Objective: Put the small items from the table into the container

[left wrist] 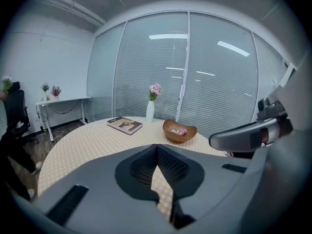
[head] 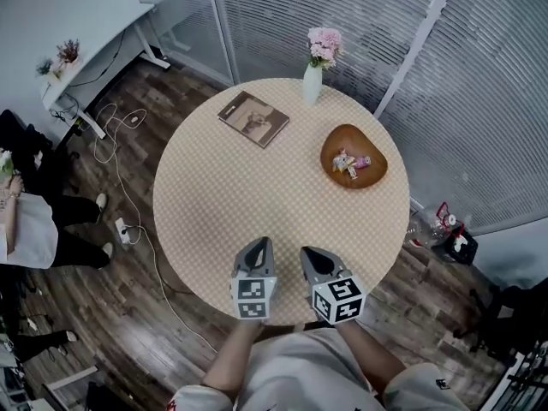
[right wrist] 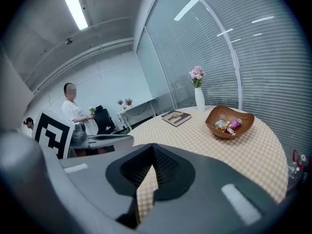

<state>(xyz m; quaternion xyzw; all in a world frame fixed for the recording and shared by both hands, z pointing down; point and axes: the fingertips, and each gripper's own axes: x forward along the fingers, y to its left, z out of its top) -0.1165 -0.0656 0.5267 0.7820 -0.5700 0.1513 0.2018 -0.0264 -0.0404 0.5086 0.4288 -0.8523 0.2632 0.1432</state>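
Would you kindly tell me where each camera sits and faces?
Head view: on the person's head, steeply down at the table; forearms, left gripper, right gripper.
Left gripper view: on that gripper, along its shut jaws toward the bowl; right gripper at right.
Right gripper view: on that gripper, along shut jaws, bowl ahead; left gripper at left.
All share bowl, book, vase.

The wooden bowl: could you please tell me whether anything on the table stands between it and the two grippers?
Nothing visible does. Only bare checked tablecloth lies between the left gripper, the right gripper and the wooden bowl. The book and the vase stand at the far side, left of that path.
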